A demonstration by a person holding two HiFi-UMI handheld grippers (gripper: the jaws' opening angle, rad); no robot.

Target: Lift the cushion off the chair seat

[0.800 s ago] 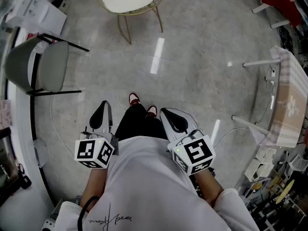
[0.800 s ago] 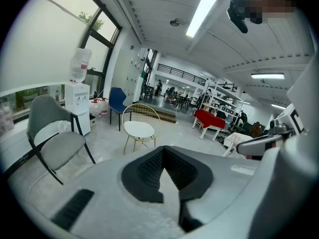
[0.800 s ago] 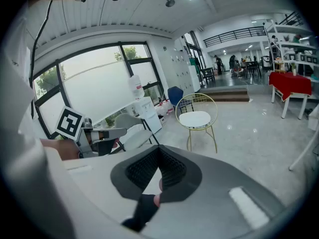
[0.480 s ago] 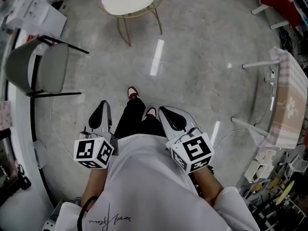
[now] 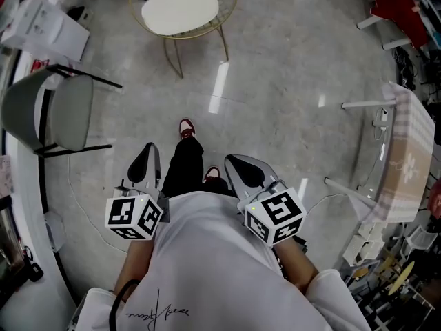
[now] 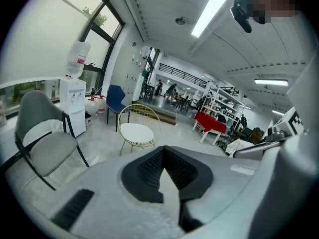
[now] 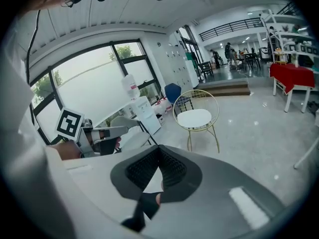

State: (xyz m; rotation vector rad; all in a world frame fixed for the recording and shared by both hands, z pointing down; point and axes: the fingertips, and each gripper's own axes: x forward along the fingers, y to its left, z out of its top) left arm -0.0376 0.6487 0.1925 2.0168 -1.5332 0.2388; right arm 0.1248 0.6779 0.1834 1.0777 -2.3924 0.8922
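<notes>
Only faintly is a cursive script [image 5: 156, 314] seen on the person's white shirt [image 5: 207, 261], too small to be read; square black-and-white markers are borne on each gripper's cube. The left gripper [image 5: 147, 156] and the right gripper [image 5: 238, 164] are pressed together, with nothing pinched. The round white cushion [image 5: 180, 9] is seated on the gold wire chair [image 6: 139, 114], well apart from both.

Nothing can be read: the cursive scrawl on the white shirt [image 5: 207, 261] behind the left gripper [image 5: 146, 158] and the water bottle [image 6: 78, 59] label are illegible.
</notes>
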